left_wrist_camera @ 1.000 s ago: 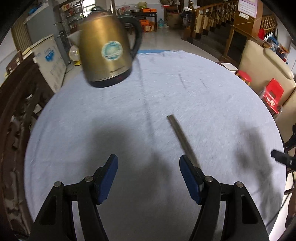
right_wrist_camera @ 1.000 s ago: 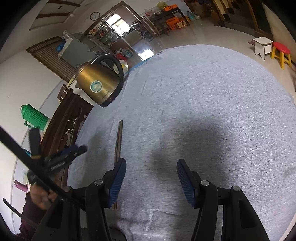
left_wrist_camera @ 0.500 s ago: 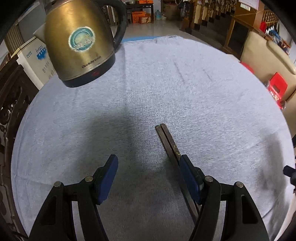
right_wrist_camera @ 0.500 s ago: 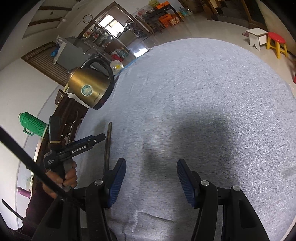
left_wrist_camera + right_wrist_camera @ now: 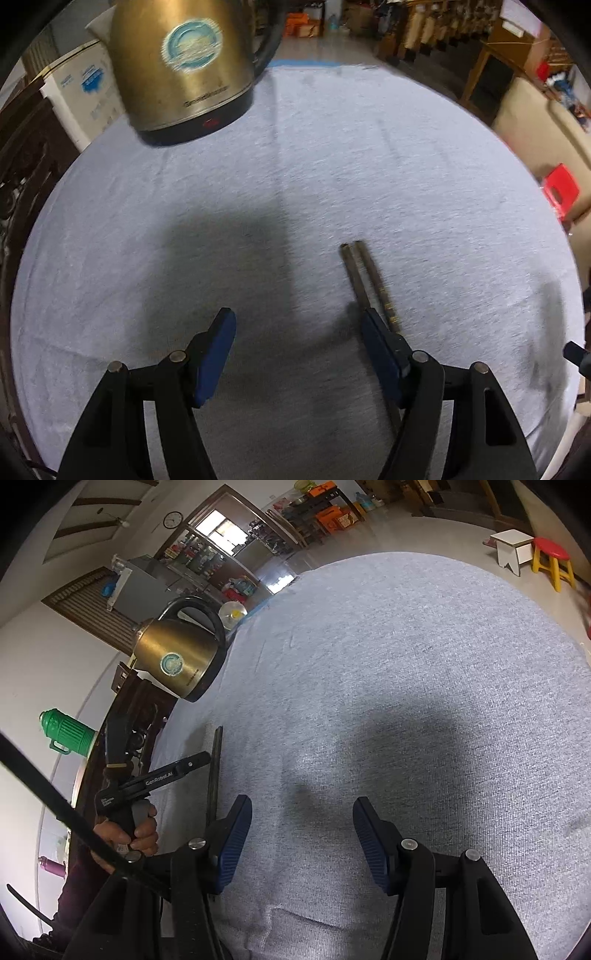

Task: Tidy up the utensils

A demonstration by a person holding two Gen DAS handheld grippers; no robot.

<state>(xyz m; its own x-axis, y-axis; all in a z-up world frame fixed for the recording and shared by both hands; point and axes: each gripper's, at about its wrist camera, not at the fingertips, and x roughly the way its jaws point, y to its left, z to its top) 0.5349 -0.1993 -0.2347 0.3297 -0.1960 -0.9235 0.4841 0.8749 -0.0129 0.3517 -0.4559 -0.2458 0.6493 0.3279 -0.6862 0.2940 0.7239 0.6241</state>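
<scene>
Just outside the left gripper's (image 5: 297, 334) right-hand pad lie the chopsticks (image 5: 364, 277), paired on the grey cloth (image 5: 406, 166). Jaws apart, nothing between. Right gripper (image 5: 301, 827) likewise apart, empty. Step judged: approach. Next: shift sideways to straddle the pair, then close.

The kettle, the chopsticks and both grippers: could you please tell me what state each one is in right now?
Kettle: upright on the grey cloth, untouched.
Chopsticks: lying flat side by side, not held.
Left gripper: open, empty, the chopsticks run under its right finger.
Right gripper: open, empty, over bare cloth.
</scene>
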